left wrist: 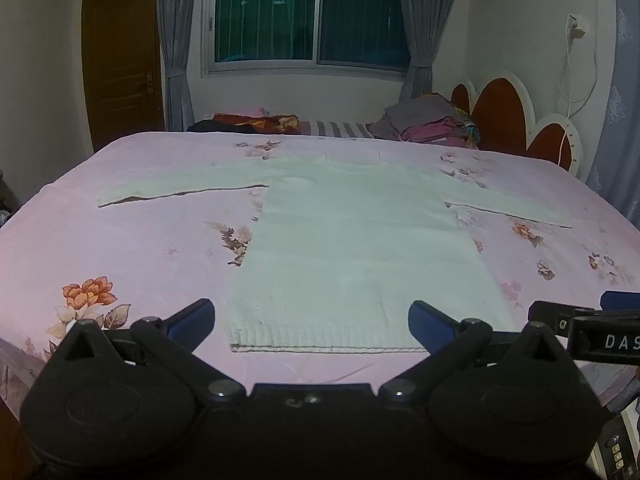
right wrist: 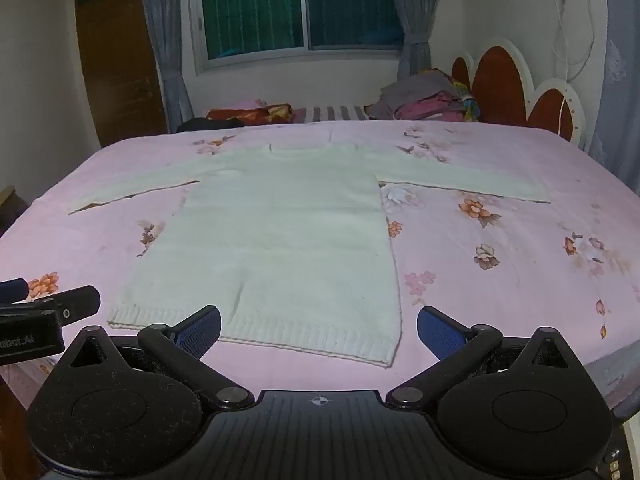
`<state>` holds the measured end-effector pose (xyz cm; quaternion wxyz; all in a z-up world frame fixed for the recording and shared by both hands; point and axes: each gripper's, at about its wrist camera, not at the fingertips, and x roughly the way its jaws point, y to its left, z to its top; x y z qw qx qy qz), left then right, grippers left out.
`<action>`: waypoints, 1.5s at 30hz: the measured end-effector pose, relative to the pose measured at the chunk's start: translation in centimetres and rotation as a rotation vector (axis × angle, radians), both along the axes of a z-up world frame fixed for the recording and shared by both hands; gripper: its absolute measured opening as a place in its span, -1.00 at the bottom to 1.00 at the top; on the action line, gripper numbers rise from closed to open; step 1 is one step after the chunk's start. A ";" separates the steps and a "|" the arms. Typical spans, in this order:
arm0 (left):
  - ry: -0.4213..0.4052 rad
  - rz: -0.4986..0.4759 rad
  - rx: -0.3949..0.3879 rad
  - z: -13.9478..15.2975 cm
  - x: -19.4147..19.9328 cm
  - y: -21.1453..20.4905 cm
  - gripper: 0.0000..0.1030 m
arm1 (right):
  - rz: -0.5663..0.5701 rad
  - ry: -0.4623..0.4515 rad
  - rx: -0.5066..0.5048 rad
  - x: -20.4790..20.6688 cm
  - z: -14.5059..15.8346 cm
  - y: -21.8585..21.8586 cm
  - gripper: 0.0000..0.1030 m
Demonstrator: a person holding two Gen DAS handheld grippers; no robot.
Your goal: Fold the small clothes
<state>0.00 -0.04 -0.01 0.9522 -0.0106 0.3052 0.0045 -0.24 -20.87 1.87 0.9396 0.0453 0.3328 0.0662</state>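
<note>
Sweater [left wrist: 352,248], one only, white knit, lies flat on the pink floral bed [left wrist: 140,248] in the left wrist view. Its ribbed hem is nearest, its collar toward the window [left wrist: 312,16], so its long axis runs away from the camera; two sleeves stretch out sideways. The left gripper [left wrist: 312,320] hangs above the hem with jaws wide apart, holding nothing.

In the right wrist view the one sweater [right wrist: 280,232] sits left of centre, hem corner nearest. The right gripper [right wrist: 319,330] is spread wide and empty. One clothes pile [right wrist: 428,106] sits beside the headboard [right wrist: 500,84].
</note>
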 end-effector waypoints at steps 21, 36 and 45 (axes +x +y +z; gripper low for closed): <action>-0.013 0.000 -0.002 0.8 -0.3 -0.1 0.99 | 0.001 -0.005 0.001 0.4 0.4 0.0 1.00; -0.013 -0.003 0.003 0.6 -0.2 -0.2 0.99 | 0.005 -0.005 -0.001 0.5 0.5 0.0 1.00; -0.012 -0.004 0.001 0.7 -0.2 -0.1 0.99 | 0.004 -0.004 0.000 0.7 0.6 0.0 1.00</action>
